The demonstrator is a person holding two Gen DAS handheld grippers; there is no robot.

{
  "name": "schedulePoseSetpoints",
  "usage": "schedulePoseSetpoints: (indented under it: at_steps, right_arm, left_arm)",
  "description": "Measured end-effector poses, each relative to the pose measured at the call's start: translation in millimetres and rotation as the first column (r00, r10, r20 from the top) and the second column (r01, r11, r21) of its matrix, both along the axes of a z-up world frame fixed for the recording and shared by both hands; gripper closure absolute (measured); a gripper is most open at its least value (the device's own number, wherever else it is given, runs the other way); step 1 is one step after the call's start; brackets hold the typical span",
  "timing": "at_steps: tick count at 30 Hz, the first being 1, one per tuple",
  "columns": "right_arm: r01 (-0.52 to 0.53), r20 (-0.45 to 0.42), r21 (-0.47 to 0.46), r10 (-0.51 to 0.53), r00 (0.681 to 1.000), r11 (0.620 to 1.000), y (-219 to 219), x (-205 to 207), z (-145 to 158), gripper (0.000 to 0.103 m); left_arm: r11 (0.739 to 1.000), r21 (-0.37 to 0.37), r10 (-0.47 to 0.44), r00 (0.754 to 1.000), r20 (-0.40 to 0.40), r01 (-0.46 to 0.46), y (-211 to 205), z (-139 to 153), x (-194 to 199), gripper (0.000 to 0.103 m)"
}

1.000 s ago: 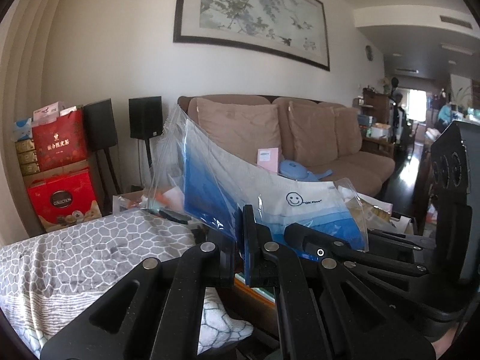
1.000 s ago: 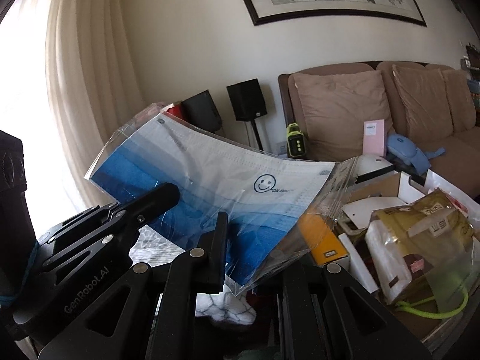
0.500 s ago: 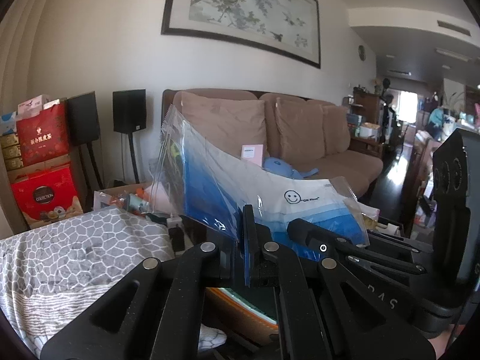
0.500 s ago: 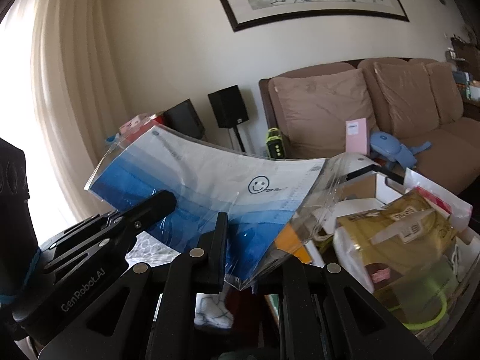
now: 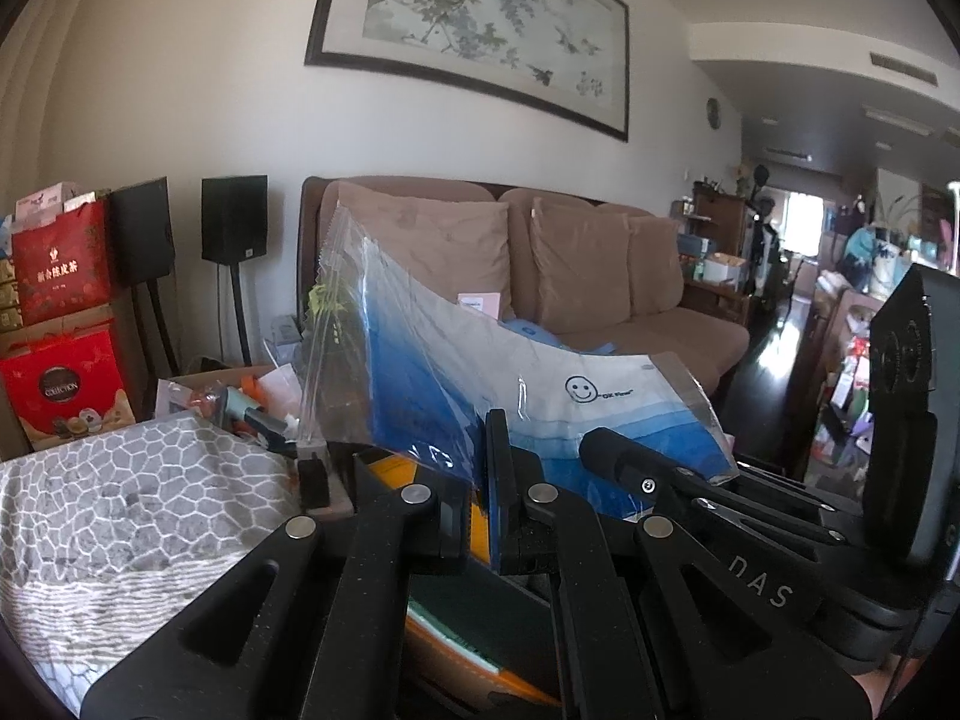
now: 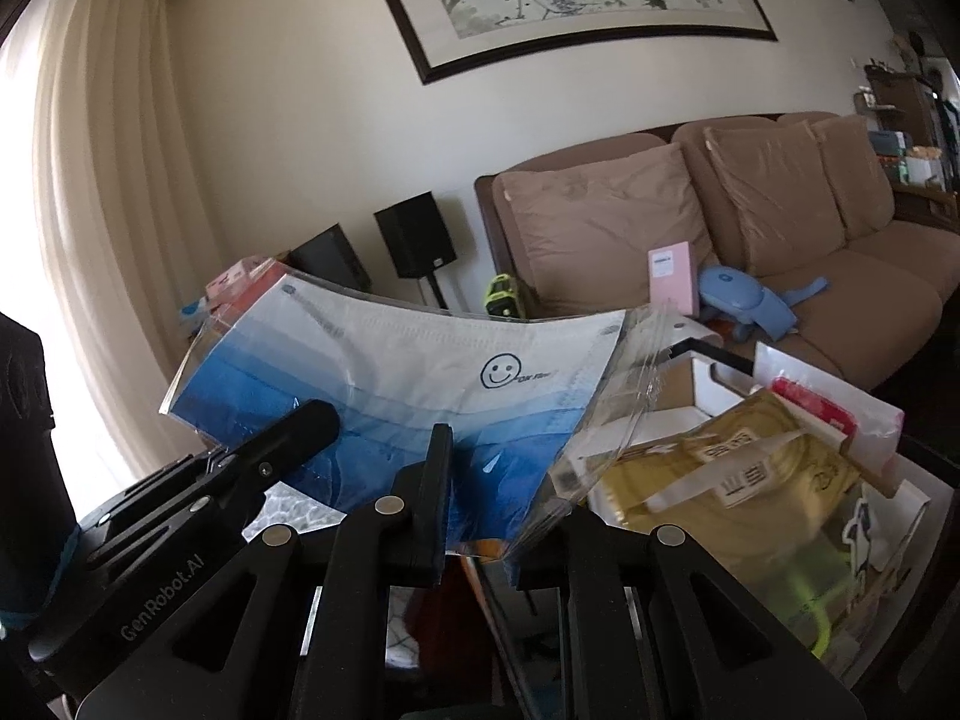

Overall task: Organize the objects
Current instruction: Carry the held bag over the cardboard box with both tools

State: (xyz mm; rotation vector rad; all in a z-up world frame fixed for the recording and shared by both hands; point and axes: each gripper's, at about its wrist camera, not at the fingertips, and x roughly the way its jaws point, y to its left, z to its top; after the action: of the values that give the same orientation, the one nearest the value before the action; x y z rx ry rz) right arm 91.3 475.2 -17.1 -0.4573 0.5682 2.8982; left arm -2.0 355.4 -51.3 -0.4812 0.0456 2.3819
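A: Left gripper [image 5: 480,516] and right gripper [image 6: 477,534] both pinch the clear plastic bag of blue-and-white face masks [image 6: 390,384], frame centre, aloft.

B: Risk: slick film may slip from the pinched edges.

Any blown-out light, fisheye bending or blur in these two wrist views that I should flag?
Right wrist: window behind the curtain is blown out at left; painting frame bows from fisheye; gold bag at lower right looks soft.
Left wrist: even light, bright glare on the far hallway floor; mask pack sharp, dark vignette at the corners.
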Motion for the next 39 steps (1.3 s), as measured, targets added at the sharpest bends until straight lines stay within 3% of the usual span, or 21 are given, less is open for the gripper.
schedulePoseSetpoints:
  at_steps: [15,25,33,39]
  right_arm:
    - [0.087,0.013,-0.036,-0.087,0.996,0.996,38.1,16.5,-2.3,0.089]
    - [0.17,0.07,-0.06,-0.165,0.984,0.984,68.8,25.2,-10.7,0.089]
    - [0.195,0.135,-0.096,-0.181,0.974,0.976,85.9,24.2,-22.0,0.089]
    - [0.216,0.178,-0.084,-0.198,0.964,0.973,88.1,21.6,-29.4,0.089]
  left_arm:
    - [0.999,0.004,-0.035,0.998,0.055,0.035,38.6,-11.5,-1.5,0.099]
    - [0.996,-0.062,-0.058,0.994,0.097,0.064,69.7,-28.2,-5.4,0.099]
    - [0.988,-0.12,-0.072,0.975,0.211,0.099,88.9,-42.9,-18.7,0.099]
    - [0.981,-0.156,-0.078,0.968,0.239,0.117,105.0,-52.6,-27.1,0.099]
